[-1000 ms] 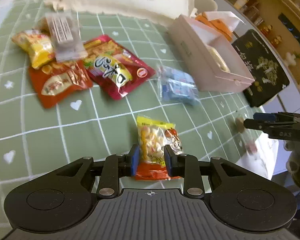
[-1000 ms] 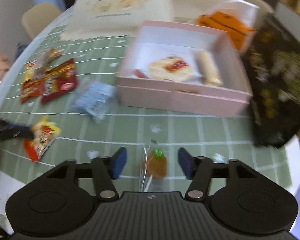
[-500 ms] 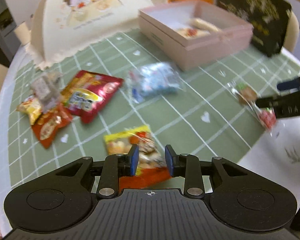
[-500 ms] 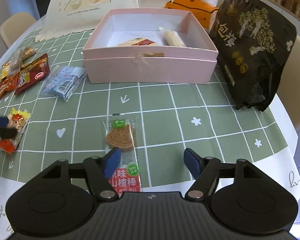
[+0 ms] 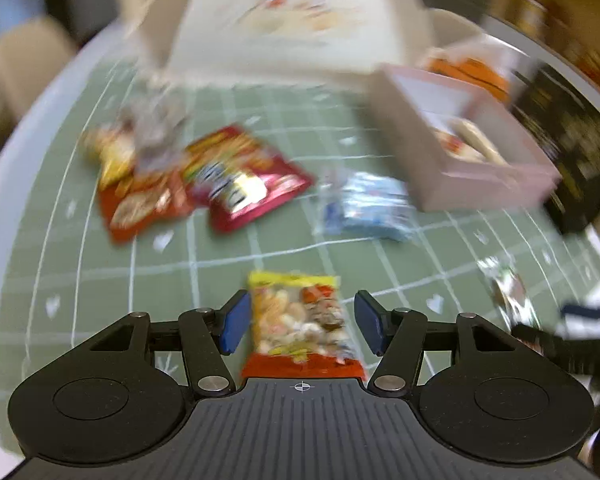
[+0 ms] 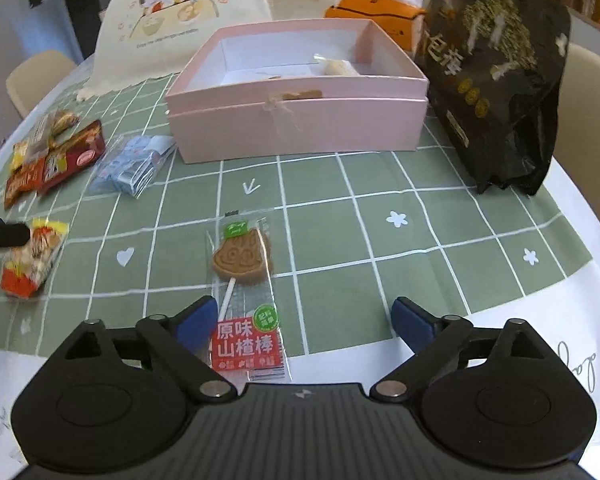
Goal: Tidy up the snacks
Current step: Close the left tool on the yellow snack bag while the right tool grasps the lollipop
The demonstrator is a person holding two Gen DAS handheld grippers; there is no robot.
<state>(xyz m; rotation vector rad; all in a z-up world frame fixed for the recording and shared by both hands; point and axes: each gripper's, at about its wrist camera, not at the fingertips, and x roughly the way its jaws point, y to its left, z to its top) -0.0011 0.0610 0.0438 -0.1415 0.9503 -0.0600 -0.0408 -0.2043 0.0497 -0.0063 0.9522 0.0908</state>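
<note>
Nearest me, my right tongs (image 6: 300, 322) are spreading wide over the near edge of the bench (image 6: 440, 216), with its green grid cloth. A lollipop packet (image 6: 246, 292) lies flat between the tips, close to the left one and apparently free of both pads; its red label reads 原味山楂棒 and a brown moulded sweet on a white stick shows through the clear wrap.

My left tongs (image 5: 300, 326) are also opening. The small yellow-and-orange snack bag (image 5: 300, 326) lies on the cloth between the blue pads, with a gap on each side. That view is blurred, so I can't read its print. From the right wrist the same bag sits at the near left, with the tip of my left tongs just beside it.

Further out on the left is a clear pack of blue-and-white sweets (image 6: 134, 166), then a heap of red and yellow packets (image 6: 52, 160) whose lettering is too small to read.

In the middle distance stands the open pink box (image 6: 300, 128) with a couple of wrapped snacks inside. To its right a black bag (image 6: 496, 76) stands upright, printed with gold characters, among them 包. Behind it is an orange tissue pack (image 6: 374, 14), and at far left a cream cover (image 6: 180, 20) with cartoon children.
</note>
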